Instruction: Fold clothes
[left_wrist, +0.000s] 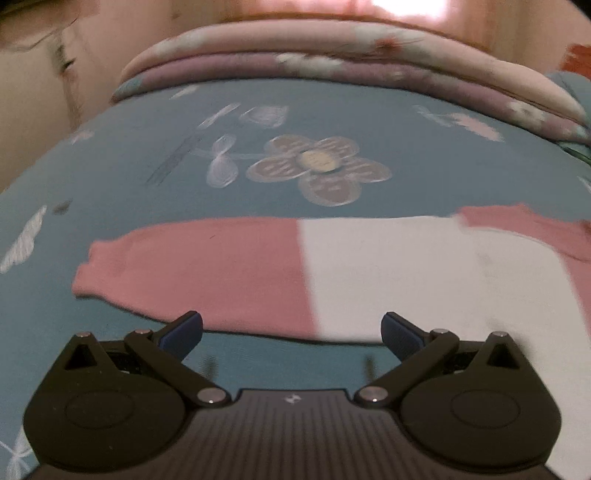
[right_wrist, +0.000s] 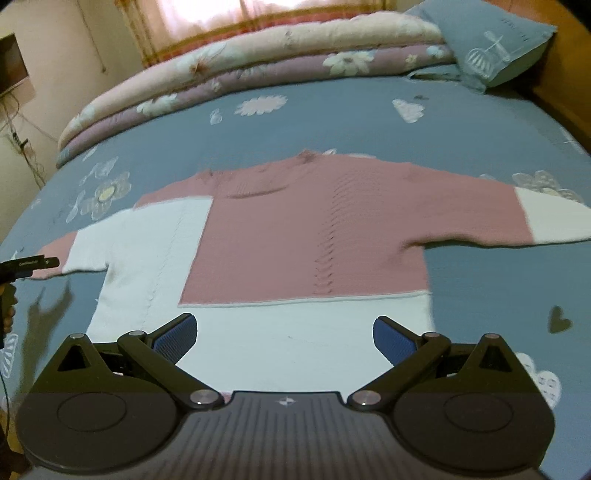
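A pink and white knitted sweater (right_wrist: 303, 236) lies spread flat on the bed, both sleeves stretched out to the sides. My right gripper (right_wrist: 285, 338) hovers open over its white bottom hem, nothing between the fingers. In the left wrist view the sweater's left sleeve (left_wrist: 229, 273) runs across the frame, pink at the cuff and white toward the body. My left gripper (left_wrist: 291, 334) is open just before the sleeve's near edge, holding nothing. The left gripper's body (right_wrist: 29, 266) shows at the far left of the right wrist view, beside the sleeve cuff.
The bed has a blue sheet (right_wrist: 332, 122) with flower prints. A folded pink floral quilt (right_wrist: 229, 70) lies along the far side, a blue pillow (right_wrist: 491, 48) at the far right. A wooden bed edge (right_wrist: 569, 85) is on the right, a wall with cables (right_wrist: 22, 147) on the left.
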